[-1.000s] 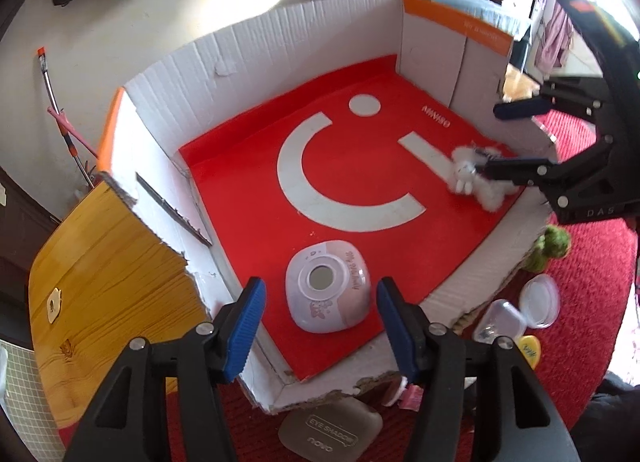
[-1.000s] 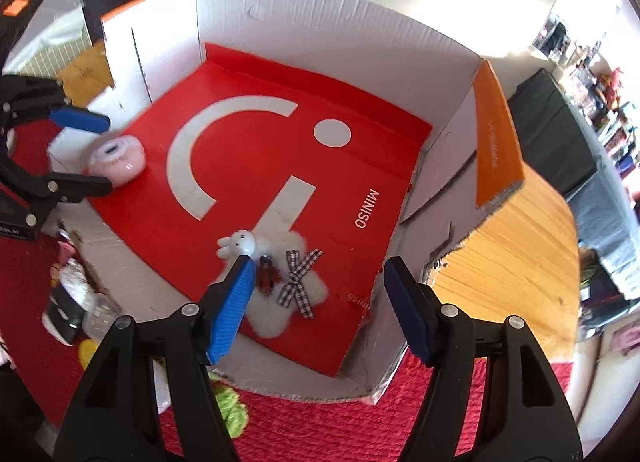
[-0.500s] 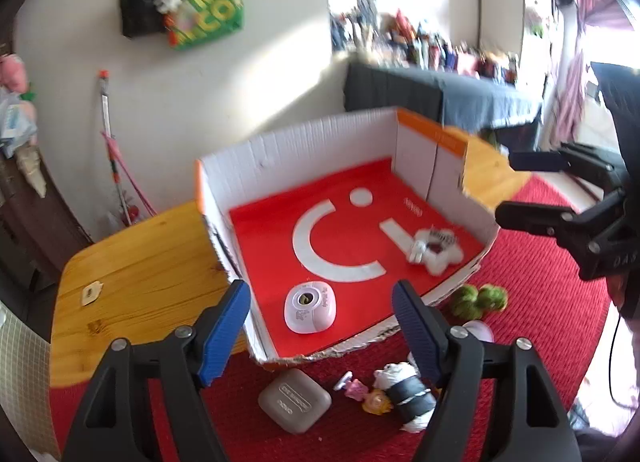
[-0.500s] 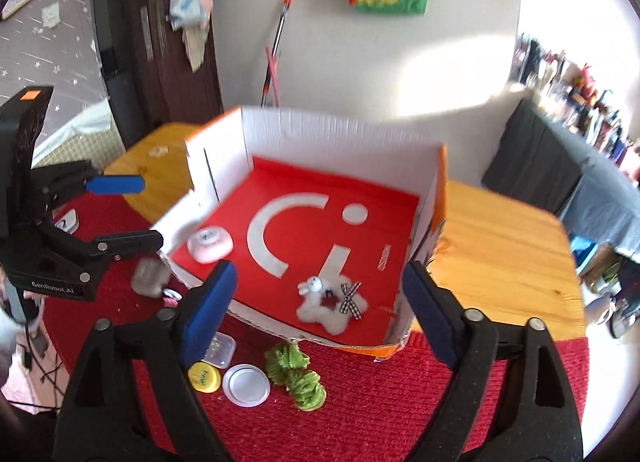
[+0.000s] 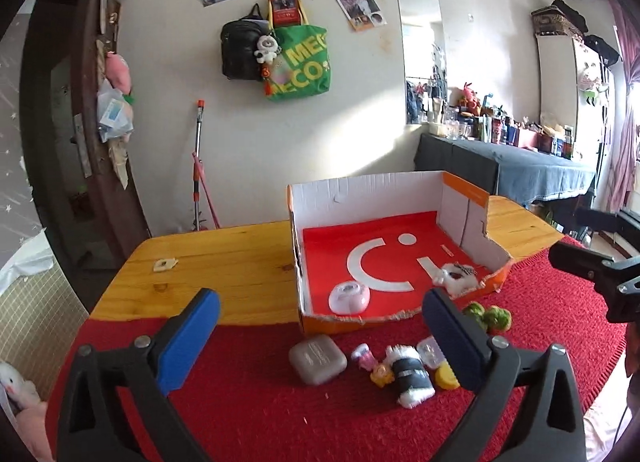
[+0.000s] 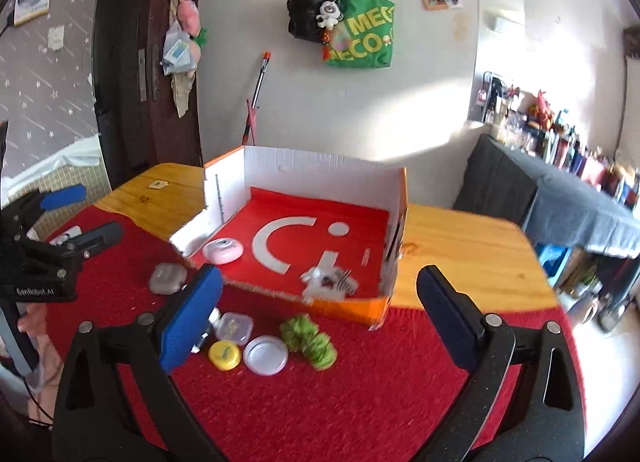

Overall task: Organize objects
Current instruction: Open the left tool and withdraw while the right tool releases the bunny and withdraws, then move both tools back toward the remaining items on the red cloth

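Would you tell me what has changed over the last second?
Both hand-held grippers, left and right, backed up and away from the box, jaws opening wide, empty. The pink case and white plush stayed inside it.

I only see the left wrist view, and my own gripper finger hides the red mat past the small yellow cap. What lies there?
Observer: A round white plastic lid lies flat on the red mat, between the yellow cap and the green fuzzy bundle.
Operator: Is the right gripper carrying anything?
Observer: No. The right gripper has just been opening. Its jaws stand wide with nothing between them.
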`<state>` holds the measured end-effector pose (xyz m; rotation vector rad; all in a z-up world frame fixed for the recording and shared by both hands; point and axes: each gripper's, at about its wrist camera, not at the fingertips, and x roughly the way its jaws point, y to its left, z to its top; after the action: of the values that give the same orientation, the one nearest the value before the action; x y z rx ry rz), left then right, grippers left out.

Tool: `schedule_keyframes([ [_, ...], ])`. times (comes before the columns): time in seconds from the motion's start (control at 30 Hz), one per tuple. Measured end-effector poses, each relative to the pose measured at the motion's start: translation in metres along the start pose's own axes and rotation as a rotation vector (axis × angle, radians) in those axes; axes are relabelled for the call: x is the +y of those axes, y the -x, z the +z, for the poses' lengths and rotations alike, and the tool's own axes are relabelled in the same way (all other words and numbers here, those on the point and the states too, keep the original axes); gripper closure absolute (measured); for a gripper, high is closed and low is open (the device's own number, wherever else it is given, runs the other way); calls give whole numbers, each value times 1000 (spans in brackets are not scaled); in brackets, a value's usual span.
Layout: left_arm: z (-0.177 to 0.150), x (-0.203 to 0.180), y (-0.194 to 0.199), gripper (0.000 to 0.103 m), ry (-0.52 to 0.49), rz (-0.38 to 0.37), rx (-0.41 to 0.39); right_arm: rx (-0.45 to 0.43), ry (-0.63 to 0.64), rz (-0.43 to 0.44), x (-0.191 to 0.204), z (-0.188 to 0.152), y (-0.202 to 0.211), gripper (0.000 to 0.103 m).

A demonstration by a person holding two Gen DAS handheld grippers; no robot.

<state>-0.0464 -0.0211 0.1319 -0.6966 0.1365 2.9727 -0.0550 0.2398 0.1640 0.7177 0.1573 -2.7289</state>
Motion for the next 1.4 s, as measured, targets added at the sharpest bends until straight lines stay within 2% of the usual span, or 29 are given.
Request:
schedule_keyframes([
  [0.3,-45,-1,-1,0,93,-34,87,24,-58,-56,3,-54,2,3],
  [0.43,-70,-5,-15,0,133,-78,184,83,-83,-52,3,-75,-10,3],
  [0.63,-95,-15,-31,0,147,-91,283,185,-85,-64,7,-100,-32,3],
  [1.0,-93,-2,-47,0,162,-84,351,244,-100,-48,1,-102,-47,3],
  [1.13,-78,12,-58,0,171,-78,364,263,-91,-32,-6,-90,-54,3],
  [1.3,-60,30,-79,0,165,-18,364,282,-130,-13,-22,-77,-65,3],
  [1.4,-52,35,-95,0,153,-21,388,300,-154,-10,-28,-73,-73,3],
])
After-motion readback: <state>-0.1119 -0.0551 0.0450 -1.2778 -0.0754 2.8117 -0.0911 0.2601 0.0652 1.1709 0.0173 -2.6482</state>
